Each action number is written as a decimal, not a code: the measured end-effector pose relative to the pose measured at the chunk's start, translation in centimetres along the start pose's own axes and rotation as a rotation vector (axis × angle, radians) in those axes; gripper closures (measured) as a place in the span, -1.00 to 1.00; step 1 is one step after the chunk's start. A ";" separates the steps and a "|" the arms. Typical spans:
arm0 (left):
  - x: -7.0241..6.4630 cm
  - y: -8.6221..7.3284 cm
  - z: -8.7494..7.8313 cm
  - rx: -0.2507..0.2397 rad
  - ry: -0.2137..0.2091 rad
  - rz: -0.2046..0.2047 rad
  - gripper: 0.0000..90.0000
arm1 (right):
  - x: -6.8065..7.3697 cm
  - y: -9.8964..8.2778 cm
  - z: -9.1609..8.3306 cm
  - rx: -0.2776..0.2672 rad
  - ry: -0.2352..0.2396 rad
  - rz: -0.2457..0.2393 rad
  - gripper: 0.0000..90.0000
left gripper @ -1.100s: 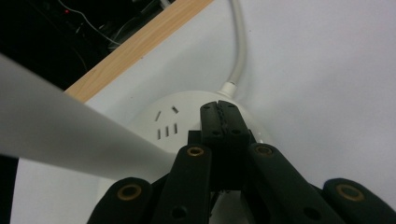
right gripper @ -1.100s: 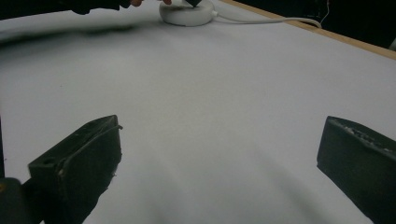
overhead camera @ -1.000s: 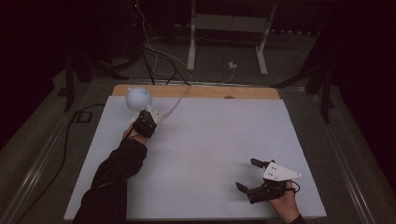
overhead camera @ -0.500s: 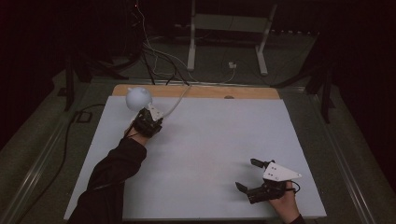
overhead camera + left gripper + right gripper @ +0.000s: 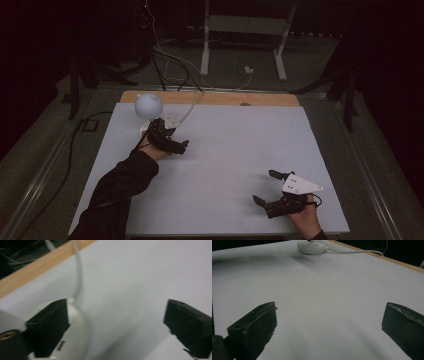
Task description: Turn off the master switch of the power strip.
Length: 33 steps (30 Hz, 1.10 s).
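A small white lamp stands at the table's far left, with a round head (image 5: pixel 148 105), a flat round base (image 5: pixel 170 120) and a white cable (image 5: pixel 192 105) that trails off the far edge. My left gripper (image 5: pixel 172 136) is just in front of the base. Its jaws have just been opening and stand open with bare table between them. In the left gripper view the base (image 5: pixel 75 335) lies behind the left jaw of that gripper (image 5: pixel 117 325), and the cable (image 5: pixel 78 277) runs away from it. My right gripper (image 5: pixel 265 186) rests open at the near right, empty (image 5: pixel 329 325). The lamp base (image 5: pixel 312 246) is far ahead of it.
A white sheet (image 5: pixel 225 150) covers the table, with a wooden strip (image 5: pixel 215 98) bare along the far edge. Beyond it are floor cables (image 5: pixel 165 55) and a white frame's legs (image 5: pixel 240 35). A dark cable (image 5: pixel 70 150) runs along the floor on the left.
The left gripper's jaws went from closed by the lamp base to wide apart, and that hand drew slightly back and to the right. The right gripper kept still.
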<state>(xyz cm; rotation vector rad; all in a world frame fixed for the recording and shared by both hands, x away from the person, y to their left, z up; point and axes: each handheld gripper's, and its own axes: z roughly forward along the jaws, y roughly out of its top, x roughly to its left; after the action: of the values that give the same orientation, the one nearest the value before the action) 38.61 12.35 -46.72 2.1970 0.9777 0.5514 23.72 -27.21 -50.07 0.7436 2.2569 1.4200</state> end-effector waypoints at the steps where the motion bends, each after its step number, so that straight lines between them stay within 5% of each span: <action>1: -0.1 0.0 -0.1 0.002 -0.021 0.002 -0.99 | 0.0 0.0 0.0 0.000 0.000 0.001 -1.00; 8: -0.4 0.0 -1.6 -0.004 -0.154 0.000 -1.00 | 0.1 0.0 0.0 -0.002 0.001 -0.001 -1.00; 26: -1.0 -2.9 -4.7 -0.032 -0.273 0.045 -0.99 | 0.1 0.1 0.1 -0.001 0.004 0.002 -1.00; 33: -1.8 -4.6 -5.9 -0.028 -0.335 0.095 -1.00 | 0.1 0.1 0.1 -0.003 0.004 0.004 -1.00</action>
<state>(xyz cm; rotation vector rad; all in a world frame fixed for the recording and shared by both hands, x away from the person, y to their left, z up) 31.65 15.62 -46.10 2.2261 0.6869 0.2248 23.72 -27.03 -50.03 0.7449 2.2564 1.4277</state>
